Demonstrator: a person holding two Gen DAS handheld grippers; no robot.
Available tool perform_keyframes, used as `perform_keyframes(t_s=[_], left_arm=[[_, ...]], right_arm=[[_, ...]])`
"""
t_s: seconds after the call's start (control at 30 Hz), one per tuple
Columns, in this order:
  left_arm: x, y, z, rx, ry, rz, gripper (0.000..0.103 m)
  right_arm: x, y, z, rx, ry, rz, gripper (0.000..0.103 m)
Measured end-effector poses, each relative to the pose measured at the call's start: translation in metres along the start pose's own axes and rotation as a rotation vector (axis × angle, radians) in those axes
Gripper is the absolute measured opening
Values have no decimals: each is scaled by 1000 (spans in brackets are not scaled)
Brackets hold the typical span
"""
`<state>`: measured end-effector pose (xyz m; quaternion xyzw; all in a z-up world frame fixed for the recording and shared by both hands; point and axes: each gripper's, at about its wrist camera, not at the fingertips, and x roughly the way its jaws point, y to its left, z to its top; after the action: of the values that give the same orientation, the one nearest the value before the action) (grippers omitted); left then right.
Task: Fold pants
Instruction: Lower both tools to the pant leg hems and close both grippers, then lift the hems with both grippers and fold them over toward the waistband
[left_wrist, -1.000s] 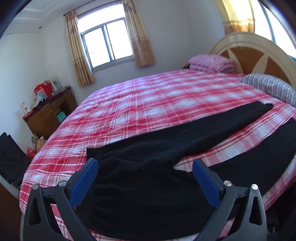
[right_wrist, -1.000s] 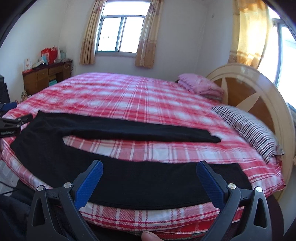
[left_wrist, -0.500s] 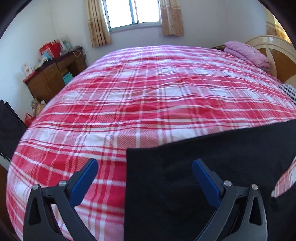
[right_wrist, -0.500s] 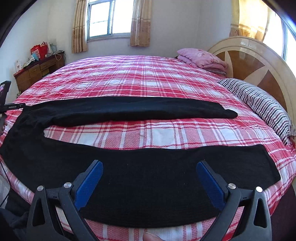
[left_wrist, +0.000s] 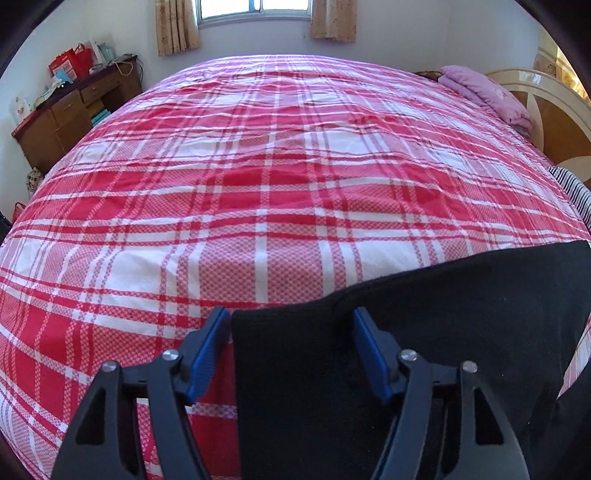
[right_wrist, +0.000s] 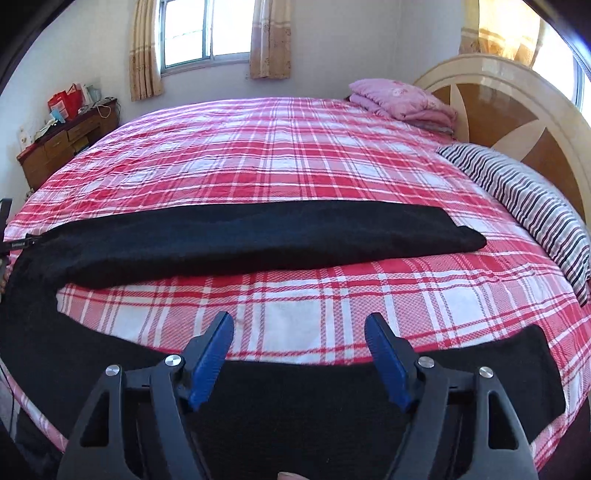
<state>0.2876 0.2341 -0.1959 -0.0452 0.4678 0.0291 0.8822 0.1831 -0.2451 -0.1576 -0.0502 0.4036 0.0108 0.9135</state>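
I see a wide bed (right_wrist: 295, 155) under a red-and-white plaid cover, with black pants (right_wrist: 258, 236) spread flat across its near side, legs apart, a striped pillow (right_wrist: 524, 199) along the wooden headboard edge, and a folded pink blanket (right_wrist: 402, 99) at the far corner.

1. A bed (right_wrist: 295, 155) fills the room, covered by a red and white plaid sheet (left_wrist: 258, 177).
2. A wooden headboard (right_wrist: 517, 110) with a pale curved rim stands at its right end.
3. A folded pink quilt (right_wrist: 402, 99) lies near the headboard.
4. A striped pillow (right_wrist: 524, 199) rests on the right side of the bed.
5. A brown dresser (left_wrist: 70, 114) by the left wall carries red bags (left_wrist: 72, 64) and clutter.
6. A window (right_wrist: 205, 29) with tan curtains (right_wrist: 269, 40) is in the far wall.
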Motion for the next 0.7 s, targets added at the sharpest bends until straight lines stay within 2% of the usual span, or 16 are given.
perform_keyframes(t_s=[0.13,0.2,0.27,0.3,0.47,0.57,0.7], left_arm=[[4,3,1,0,5,-21,72],[2,7,1,-5,-1,-40,70],[-1,7,1,5,-15,-20,53],[-2,6,2,17,-17,-21,50],[-4,3,3,26,-31,-75,21],[-1,3,2,10,-35,-99,19],[2,5,3,-11,-30,-114,19]], right_arm=[[8,-11,10,8,13,-10,67],[12,-23,16,24,15,-15,62],[16,-39,23,43,16,-39,60],[17,-45,25,52,16,-46,60],[26,-91,45,129,25,-89,60],[37,-117,58,159,39,-134,55],[58,-154,77,212,69,-156,54]])
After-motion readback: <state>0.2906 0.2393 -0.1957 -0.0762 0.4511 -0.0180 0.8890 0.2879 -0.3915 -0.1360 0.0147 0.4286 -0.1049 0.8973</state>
